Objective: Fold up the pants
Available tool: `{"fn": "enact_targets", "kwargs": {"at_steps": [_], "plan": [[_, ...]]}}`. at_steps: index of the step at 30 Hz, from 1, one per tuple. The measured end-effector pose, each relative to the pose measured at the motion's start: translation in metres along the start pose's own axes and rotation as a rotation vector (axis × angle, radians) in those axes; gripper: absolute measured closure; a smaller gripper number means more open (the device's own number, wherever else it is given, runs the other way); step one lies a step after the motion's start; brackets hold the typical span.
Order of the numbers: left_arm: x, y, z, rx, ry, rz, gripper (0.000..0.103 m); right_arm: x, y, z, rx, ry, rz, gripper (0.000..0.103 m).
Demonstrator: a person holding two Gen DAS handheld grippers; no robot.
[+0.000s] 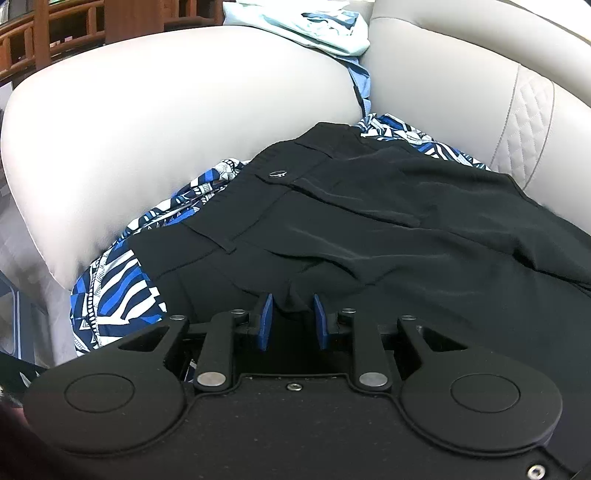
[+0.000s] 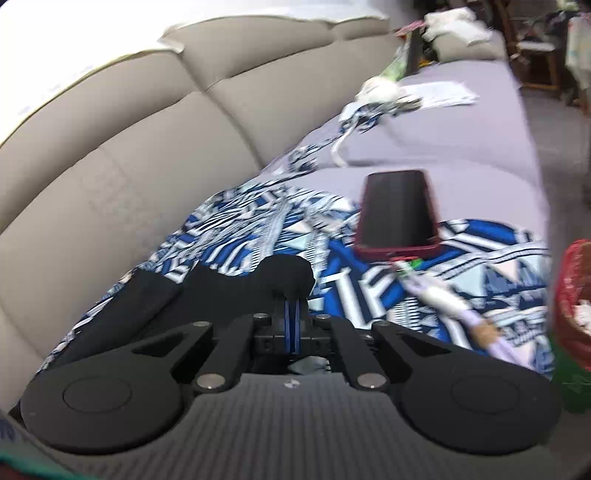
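Observation:
Black pants [image 1: 388, 221] lie on a blue-and-white patterned cloth [image 1: 114, 291] on the sofa seat, waistband and button toward the armrest. My left gripper [image 1: 292, 308] is open, its blue pads on either side of a raised fold of the pants near the front edge. In the right wrist view the pants legs [image 2: 236, 288] lie on the patterned cloth [image 2: 280, 218]. My right gripper [image 2: 291, 321] is shut on the end of a pants leg, the blue pads pressed together.
A beige sofa armrest [image 1: 177, 110] rises behind the pants, with a light garment [image 1: 306, 26] on top. A phone in a red case [image 2: 397, 214] lies on the cloth ahead of the right gripper. A red bag [image 2: 576, 306] sits at right. Sofa back cushions [image 2: 129, 147] run along the left.

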State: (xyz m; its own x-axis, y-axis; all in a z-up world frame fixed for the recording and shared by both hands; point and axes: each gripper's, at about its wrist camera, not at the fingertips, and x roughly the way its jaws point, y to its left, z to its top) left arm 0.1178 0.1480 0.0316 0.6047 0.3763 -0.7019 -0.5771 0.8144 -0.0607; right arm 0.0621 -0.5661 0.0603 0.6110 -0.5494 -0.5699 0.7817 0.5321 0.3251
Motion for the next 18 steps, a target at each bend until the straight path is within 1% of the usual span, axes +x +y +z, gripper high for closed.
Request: {"fn": "enact_targets", "kwargs": {"at_steps": [3,5,6,7,8,9,10,11,12,13,14,15,16,18], "plan": [[0.000,0.003,0.002,-0.002,0.011,-0.018,0.076,-0.006,-0.007,0.001,0.010,-0.019,-0.051,0.098],[-0.002,0.002,0.003,0.007,0.016,-0.021,0.075,-0.001,-0.010,0.000,0.005,0.010,-0.085,0.095],[-0.004,0.001,0.004,0.013,0.014,-0.019,0.075,0.003,-0.010,0.000,0.008,0.033,-0.111,0.089],[-0.007,0.000,0.006,0.017,0.006,-0.020,0.073,0.005,-0.010,-0.001,0.008,0.043,-0.141,0.074],[-0.011,-0.001,0.009,0.020,-0.007,-0.026,0.063,0.004,-0.008,-0.002,0.003,0.036,-0.156,0.071],[-0.017,-0.002,0.012,0.023,-0.027,-0.034,0.058,0.000,-0.006,-0.001,-0.005,0.009,-0.167,0.060],[-0.023,-0.003,0.016,0.025,-0.047,-0.040,0.047,-0.004,-0.004,-0.001,-0.011,-0.020,-0.160,0.045],[-0.030,-0.004,0.021,0.028,-0.068,-0.047,0.038,-0.008,-0.001,-0.001,-0.015,-0.048,-0.140,0.041],[-0.036,-0.007,0.026,0.036,-0.088,-0.055,0.033,-0.014,0.002,-0.002,-0.018,-0.069,-0.111,0.037],[-0.041,-0.011,0.033,0.047,-0.103,-0.067,0.023,-0.017,0.006,-0.003,-0.024,-0.078,-0.077,0.036],[-0.045,-0.015,0.041,0.057,-0.113,-0.081,0.015,-0.019,0.012,-0.005,-0.036,-0.075,-0.017,0.036],[-0.047,-0.020,0.049,0.060,-0.118,-0.095,0.013,-0.020,0.018,-0.006,-0.045,-0.061,0.046,0.033],[-0.048,-0.025,0.058,0.057,-0.110,-0.106,0.012,-0.020,0.026,-0.008,-0.058,-0.029,0.136,0.029],[-0.044,-0.038,0.080,0.033,-0.068,-0.135,0.012,-0.018,0.047,-0.017,-0.088,0.048,0.305,0.026]]}}
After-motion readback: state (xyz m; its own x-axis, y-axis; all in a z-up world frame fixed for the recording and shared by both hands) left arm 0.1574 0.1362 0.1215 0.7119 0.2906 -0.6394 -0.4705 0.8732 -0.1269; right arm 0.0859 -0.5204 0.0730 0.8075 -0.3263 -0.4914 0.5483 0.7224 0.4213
